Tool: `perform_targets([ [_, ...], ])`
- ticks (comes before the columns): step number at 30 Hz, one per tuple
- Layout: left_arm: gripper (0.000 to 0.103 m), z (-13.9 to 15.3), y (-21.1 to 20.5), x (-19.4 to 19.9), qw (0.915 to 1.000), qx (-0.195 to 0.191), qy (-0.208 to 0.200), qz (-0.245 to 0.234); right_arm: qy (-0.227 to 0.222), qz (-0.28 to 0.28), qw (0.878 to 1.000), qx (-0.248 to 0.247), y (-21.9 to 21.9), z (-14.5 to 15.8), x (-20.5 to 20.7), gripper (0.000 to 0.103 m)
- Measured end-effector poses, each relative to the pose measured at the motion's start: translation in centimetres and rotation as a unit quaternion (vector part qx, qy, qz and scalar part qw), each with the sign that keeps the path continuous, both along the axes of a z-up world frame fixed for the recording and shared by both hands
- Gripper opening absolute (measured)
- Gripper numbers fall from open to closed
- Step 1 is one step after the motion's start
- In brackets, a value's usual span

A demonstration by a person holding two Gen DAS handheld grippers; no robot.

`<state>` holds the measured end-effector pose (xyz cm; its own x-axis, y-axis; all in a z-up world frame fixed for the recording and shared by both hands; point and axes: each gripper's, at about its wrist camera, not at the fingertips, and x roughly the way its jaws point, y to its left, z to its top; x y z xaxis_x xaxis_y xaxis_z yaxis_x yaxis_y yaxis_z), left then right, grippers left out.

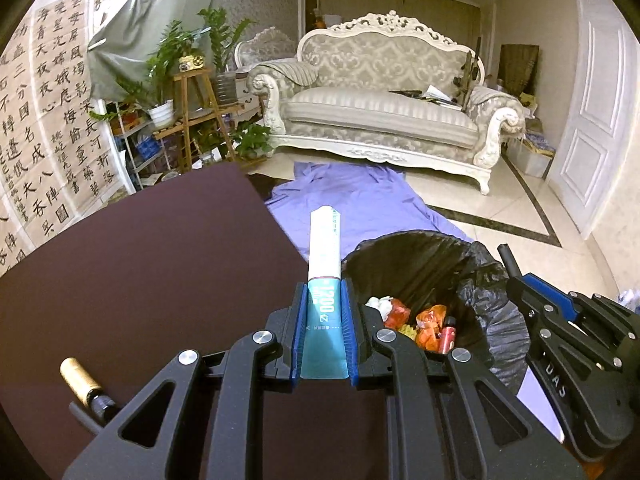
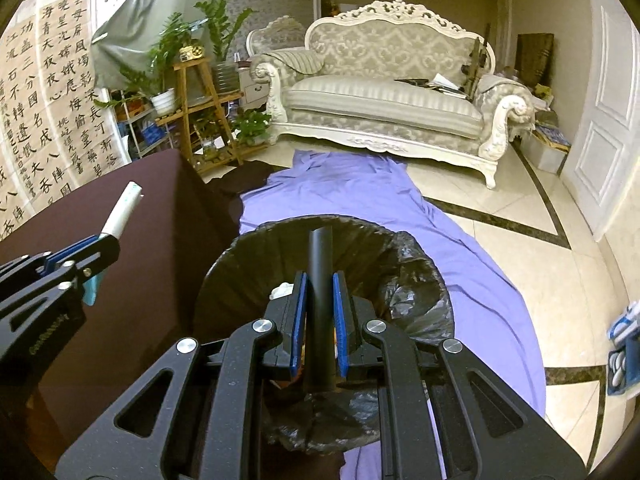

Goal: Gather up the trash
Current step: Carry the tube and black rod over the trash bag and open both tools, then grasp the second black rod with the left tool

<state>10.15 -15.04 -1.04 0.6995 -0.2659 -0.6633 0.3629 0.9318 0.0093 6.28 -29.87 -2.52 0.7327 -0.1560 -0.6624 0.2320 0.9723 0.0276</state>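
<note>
Trash held over the lined bin (image 2: 416, 296).
Left gripper (image 1: 324, 300) clamped on teal-white tube (image 1: 325, 248); right gripper (image 2: 320, 292) clamped on black tube (image 2: 320, 264), above bin mouth.

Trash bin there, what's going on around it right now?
A person is clearing trash with two handheld grippers. The left gripper is shut on a teal and white tube; the right gripper is shut on a black stick above the bag-lined bin, which already holds wrappers.
</note>
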Motion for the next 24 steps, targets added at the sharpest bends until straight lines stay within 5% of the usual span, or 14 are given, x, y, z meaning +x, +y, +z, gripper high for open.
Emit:
perform_targets([
  [12,0.019,-1.6,-3.5,1.7,0.9996,0.026,0.01,-0.005,0.008,-0.011,1.0,0.011,-1.7,-1.0,1.4,0.013],
  [15,0.022,-1.9,-3.7,1.8,0.9994,0.032,0.012,-0.004,0.007,-0.017,1.0,0.016,-2.0,-1.2,1.5,0.022],
  [20,0.047,-1.9,-3.5,1.7,0.9994,0.032,0.013,0.006,0.008,-0.024,1.0,0.015,-2.3,-1.2,1.4,0.026],
  [24,0.053,-1.4,-2.4,1.3,0.9993,0.03,0.01,0.018,0.009,-0.022,1.0,0.015,-2.3,-1.2,1.3,0.029],
])
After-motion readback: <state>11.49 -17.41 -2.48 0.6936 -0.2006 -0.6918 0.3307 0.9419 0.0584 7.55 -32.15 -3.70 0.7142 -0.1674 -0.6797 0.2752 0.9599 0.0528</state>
